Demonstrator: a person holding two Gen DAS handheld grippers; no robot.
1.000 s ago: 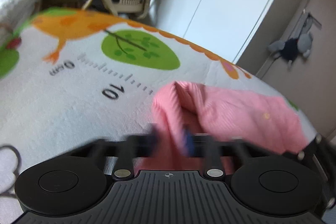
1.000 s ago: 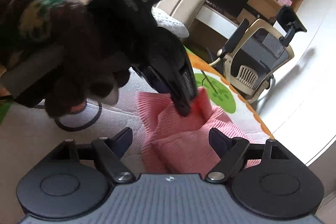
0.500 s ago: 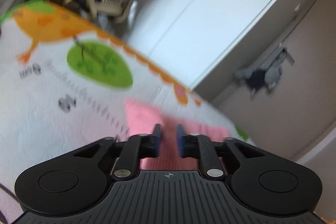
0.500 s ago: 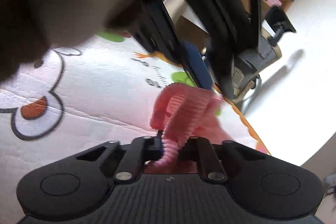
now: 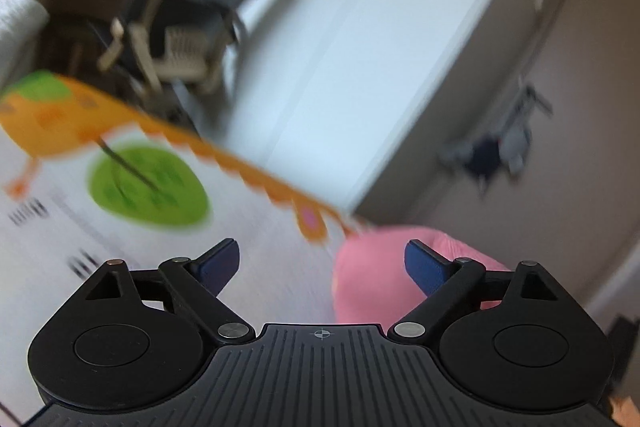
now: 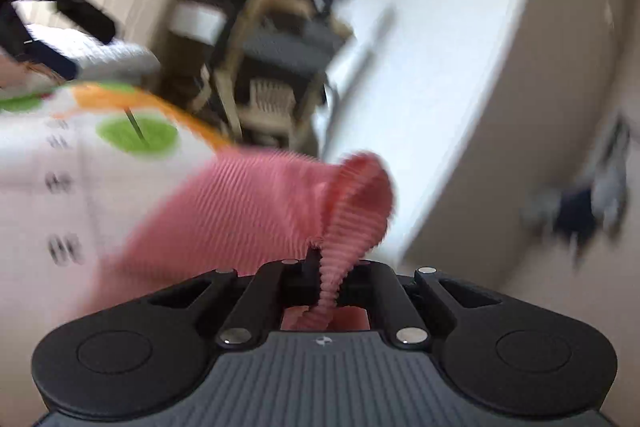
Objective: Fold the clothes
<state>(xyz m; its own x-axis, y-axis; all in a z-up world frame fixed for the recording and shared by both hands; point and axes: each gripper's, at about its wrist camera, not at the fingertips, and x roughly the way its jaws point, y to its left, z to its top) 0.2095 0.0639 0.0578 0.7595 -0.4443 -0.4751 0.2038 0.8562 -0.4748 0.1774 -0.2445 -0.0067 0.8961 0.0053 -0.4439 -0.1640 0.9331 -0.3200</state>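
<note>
Since 0.5 s ago left gripper has sprung wide, empty; right gripper stays pinched on soft, light pink garment (grab hem edges).

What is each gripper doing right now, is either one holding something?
Left gripper: open, holding nothing; the pink garment lies beyond it.
Right gripper: closed on a ribbed fold of the pink garment.

A beige office chair stands by white wardrobe doors.
</note>
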